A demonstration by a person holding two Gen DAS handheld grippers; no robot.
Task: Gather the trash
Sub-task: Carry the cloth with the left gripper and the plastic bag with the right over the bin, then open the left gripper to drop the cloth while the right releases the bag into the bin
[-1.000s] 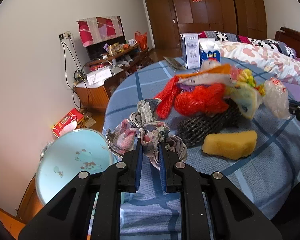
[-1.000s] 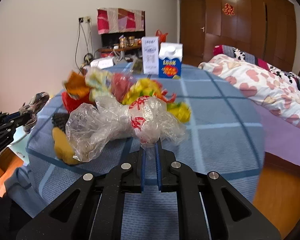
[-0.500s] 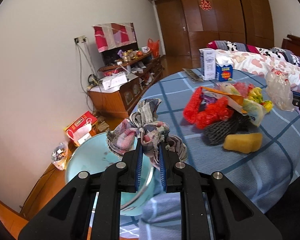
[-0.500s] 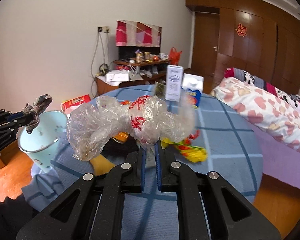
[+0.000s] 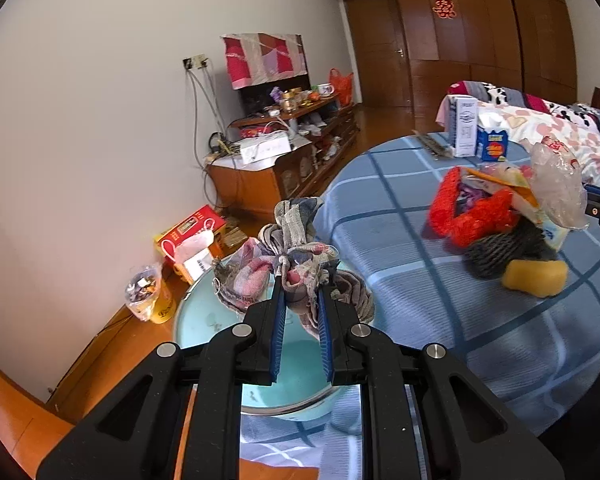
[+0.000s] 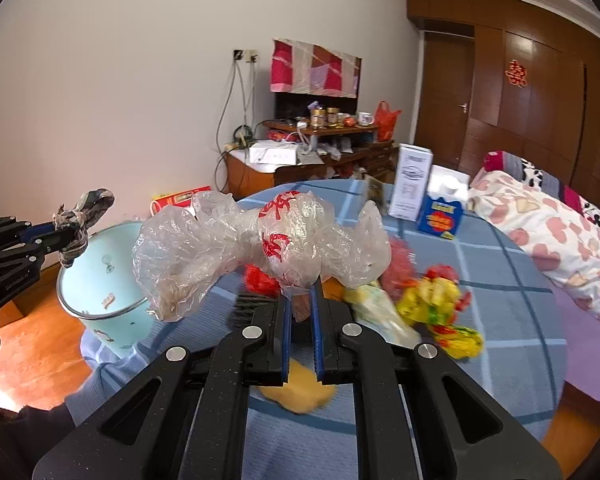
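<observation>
The left hand-held gripper (image 5: pixel 300 300) clamps a knotted rag (image 5: pixel 292 264) and holds it above the pale blue bin (image 5: pixel 204 320), which stands on the floor just left of the counter (image 5: pixel 420 280). The right hand-held gripper (image 6: pixel 300 296) is closed on a crumpled clear plastic bag (image 6: pixel 260 248), raised over the counter's wrappers (image 6: pixel 440 304) and yellow sponge (image 5: pixel 536 280).

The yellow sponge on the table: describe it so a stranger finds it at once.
Start at the round table with the blue checked cloth. Near its front edge lies a trash pile; the yellow sponge rests against the black mesh. It is the only plain, solid yellow block there.
</observation>
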